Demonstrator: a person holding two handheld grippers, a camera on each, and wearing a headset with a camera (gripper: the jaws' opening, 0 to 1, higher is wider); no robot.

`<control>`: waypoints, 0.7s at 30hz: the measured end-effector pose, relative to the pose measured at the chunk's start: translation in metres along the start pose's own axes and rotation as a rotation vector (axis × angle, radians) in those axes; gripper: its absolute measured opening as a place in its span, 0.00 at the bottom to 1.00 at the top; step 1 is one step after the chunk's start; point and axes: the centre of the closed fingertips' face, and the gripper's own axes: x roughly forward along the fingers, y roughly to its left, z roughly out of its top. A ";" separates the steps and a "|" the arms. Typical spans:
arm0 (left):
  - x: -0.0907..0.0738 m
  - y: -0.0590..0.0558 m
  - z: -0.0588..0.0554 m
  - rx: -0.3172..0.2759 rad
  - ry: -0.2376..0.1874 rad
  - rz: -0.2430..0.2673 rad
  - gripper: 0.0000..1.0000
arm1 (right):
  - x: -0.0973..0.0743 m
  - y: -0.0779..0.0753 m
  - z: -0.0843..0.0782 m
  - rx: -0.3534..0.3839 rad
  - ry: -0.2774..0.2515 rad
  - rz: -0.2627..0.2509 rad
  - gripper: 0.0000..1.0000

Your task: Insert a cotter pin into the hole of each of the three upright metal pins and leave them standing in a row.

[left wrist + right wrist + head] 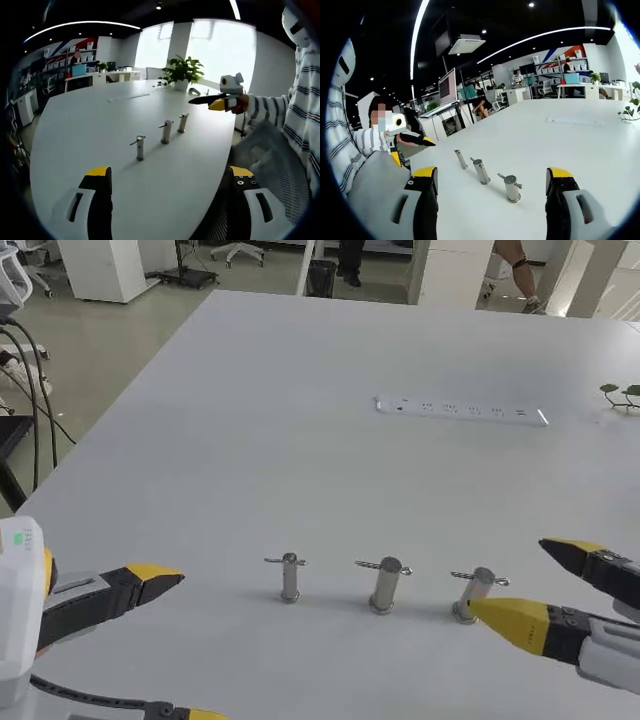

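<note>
Jaws gape on left gripper and right gripper, flanking metal pins.

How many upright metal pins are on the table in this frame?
3, standing in a row on the table near its front edge: left pin, middle pin, right pin. Each carries a cotter pin through its head. None seems hidden.

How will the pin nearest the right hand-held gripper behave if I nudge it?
Likely to tip: the metal pin stands tall on a narrow base on the smooth table. Once down it would probably roll, though the cotter pin through it might stop that. It looks solid metal, so stiff, fairly heavy.
</note>
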 end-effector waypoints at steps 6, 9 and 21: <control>-0.004 -0.002 0.018 -0.046 -0.065 -0.015 0.93 | -0.013 0.007 -0.009 0.044 0.008 -0.029 0.91; -0.004 -0.001 0.024 -0.039 -0.075 -0.013 0.93 | -0.018 0.009 -0.011 0.058 0.011 -0.043 0.93; -0.003 0.006 0.026 -0.035 -0.055 -0.005 0.94 | -0.033 0.014 -0.020 0.124 0.031 -0.085 0.98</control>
